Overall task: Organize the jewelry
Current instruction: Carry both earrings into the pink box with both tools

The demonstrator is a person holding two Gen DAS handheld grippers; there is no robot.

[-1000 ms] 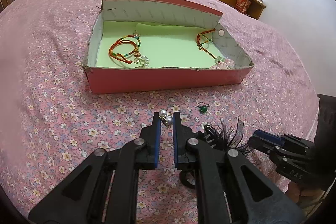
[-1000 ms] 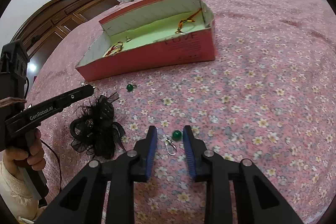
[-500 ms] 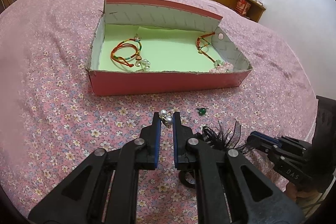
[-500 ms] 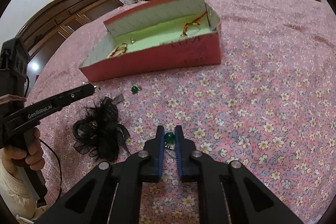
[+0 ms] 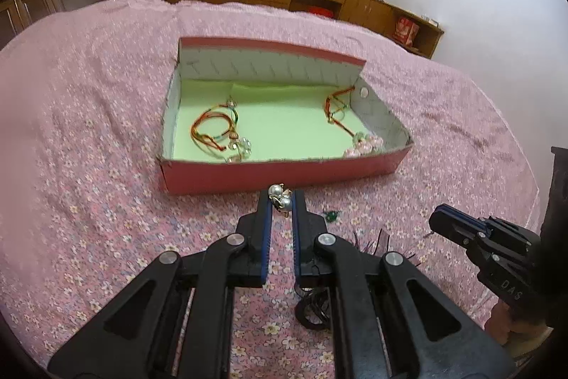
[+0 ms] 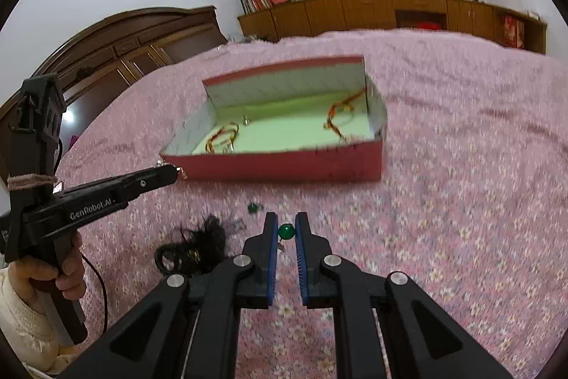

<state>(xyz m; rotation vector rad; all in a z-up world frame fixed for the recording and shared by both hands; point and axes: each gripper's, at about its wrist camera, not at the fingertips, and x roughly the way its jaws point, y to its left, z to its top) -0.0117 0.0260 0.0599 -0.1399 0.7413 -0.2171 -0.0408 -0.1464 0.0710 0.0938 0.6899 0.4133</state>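
Nearest in the left wrist view, the left gripper [image 5: 281,201] is clamped narrow on a pearl earring [image 5: 280,199] at its fingertips, held above the floral bedspread [image 5: 88,201] just short of the pink box [image 5: 284,176]. The right wrist view shows what that one cannot: the right gripper [image 6: 286,229] pinched on a green bead earring [image 6: 286,231], its wire hook hanging below the bead, and the person's left hand [image 6: 53,272] in a cream sleeve around the other tool's handle. A black feathered hairpiece [image 6: 198,247] lies on the bedspread on the near side of the box, left of the right gripper; in the left view it is mostly hidden behind the fingers. A second green earring [image 6: 252,207] lies between the hairpiece and the box's front wall. Inside the box, on green lining, a coiled red-and-orange cord bracelet [image 5: 213,130] sits at the left end and another cord piece [image 5: 337,109] at the right; only the left view shows the pink beads [image 5: 364,146] in the near right corner. Compared with a second ago, the right jaws have closed from standing wide around the green earring on the cloth, both grippers have lifted off the bedspread, and the box sits lower in each view.
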